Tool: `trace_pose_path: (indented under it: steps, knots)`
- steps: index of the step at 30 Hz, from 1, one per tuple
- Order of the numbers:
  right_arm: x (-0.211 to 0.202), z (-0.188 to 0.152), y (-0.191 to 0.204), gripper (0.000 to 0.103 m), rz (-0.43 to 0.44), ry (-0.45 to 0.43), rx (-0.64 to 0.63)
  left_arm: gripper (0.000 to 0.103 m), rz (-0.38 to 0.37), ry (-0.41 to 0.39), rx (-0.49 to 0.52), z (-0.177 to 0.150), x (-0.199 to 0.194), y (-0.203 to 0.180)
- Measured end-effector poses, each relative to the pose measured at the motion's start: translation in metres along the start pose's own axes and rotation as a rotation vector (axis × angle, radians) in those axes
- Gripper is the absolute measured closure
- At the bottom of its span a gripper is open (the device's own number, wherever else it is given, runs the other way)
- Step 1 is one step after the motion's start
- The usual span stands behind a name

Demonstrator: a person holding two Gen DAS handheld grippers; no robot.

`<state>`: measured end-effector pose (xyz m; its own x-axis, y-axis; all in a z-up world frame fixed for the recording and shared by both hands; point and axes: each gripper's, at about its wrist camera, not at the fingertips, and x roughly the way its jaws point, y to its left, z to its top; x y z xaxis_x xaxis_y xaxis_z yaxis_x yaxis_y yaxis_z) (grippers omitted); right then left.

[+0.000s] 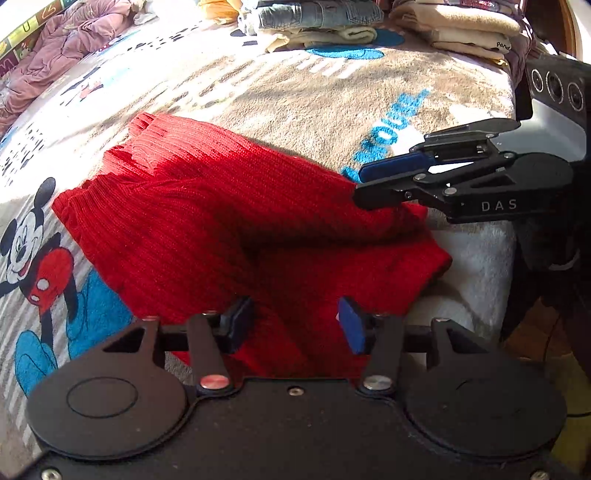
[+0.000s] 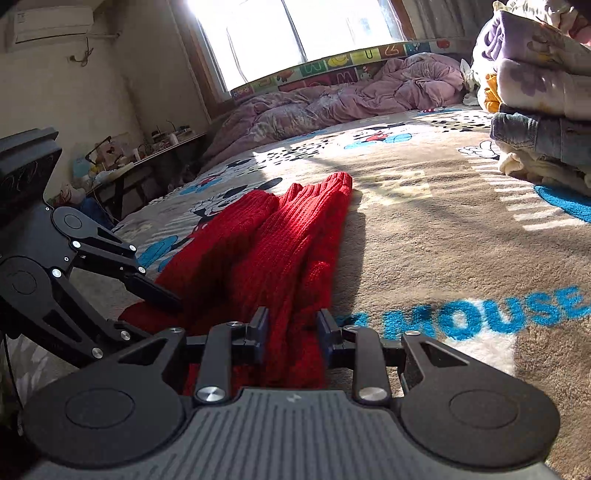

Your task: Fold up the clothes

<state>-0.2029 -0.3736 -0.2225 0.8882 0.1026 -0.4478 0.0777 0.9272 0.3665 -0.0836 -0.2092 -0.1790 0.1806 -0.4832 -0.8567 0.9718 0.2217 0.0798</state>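
A red rib-knit sweater (image 1: pixel 207 221) lies partly folded lengthwise on the cartoon-print blanket of the bed (image 1: pixel 332 107), bunched in ridges, its near end crumpled.

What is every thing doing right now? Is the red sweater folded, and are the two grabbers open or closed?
Red sweater: lying on the bed, partly folded, bunched in ridges.
Left gripper: open, sweater between its pads, not squeezed.
Right gripper: fabric between its jaws; whether it squeezes, I cannot tell.
Jeans: folded, stacked in a pile.
Cream clothes: folded, stacked.
Pink quilt: crumpled, unfolded.
Mickey blanket: spread flat.
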Motion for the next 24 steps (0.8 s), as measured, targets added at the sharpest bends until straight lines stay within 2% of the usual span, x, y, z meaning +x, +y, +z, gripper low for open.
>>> trace_pose_path:
  steps: [2,4,6,8,11,15,16,17,19,22,23,24]
  knots:
    - [-0.016,0.001,-0.006,0.073,0.015,-0.045,0.035,0.05,0.018,-0.027,0.023,-0.004,-0.014,-0.006]
    - [-0.029,0.004,-0.005,0.073,0.009,-0.07,-0.023,0.047,0.036,-0.038,0.08,-0.013,-0.026,-0.015]
    - [-0.041,0.004,0.0,0.072,-0.002,-0.083,-0.115,0.04,0.095,-0.042,0.202,-0.03,-0.032,-0.031]
    - [-0.049,-0.002,0.005,0.072,-0.028,-0.083,-0.237,0.037,0.156,-0.043,0.327,-0.047,-0.037,-0.047]
    - [-0.058,-0.017,0.017,0.063,-0.069,-0.063,-0.446,0.037,0.298,-0.024,0.507,-0.077,-0.022,-0.066]
    - [-0.061,-0.049,0.033,0.056,-0.13,0.016,-0.759,0.035,0.493,0.006,0.79,-0.117,0.008,-0.082]
    - [-0.059,-0.054,0.035,0.056,-0.134,0.027,-0.79,0.035,0.518,0.001,0.822,-0.124,0.011,-0.084]
    - [-0.058,-0.059,0.038,0.056,-0.138,0.038,-0.821,0.035,0.524,-0.007,0.828,-0.127,0.011,-0.083]
    - [-0.057,-0.066,0.042,0.056,-0.142,0.047,-0.857,0.036,0.487,-0.005,0.791,-0.123,0.006,-0.077]
    - [-0.056,-0.068,0.046,0.056,-0.138,0.045,-0.856,0.035,0.329,0.012,0.488,-0.095,-0.015,-0.045]
    - [-0.056,-0.066,0.046,0.056,-0.132,0.044,-0.846,0.035,0.27,-0.001,0.377,-0.086,-0.023,-0.031]
    - [-0.056,-0.065,0.046,0.056,-0.126,0.043,-0.836,0.035,0.248,-0.03,0.296,-0.079,-0.03,-0.02]
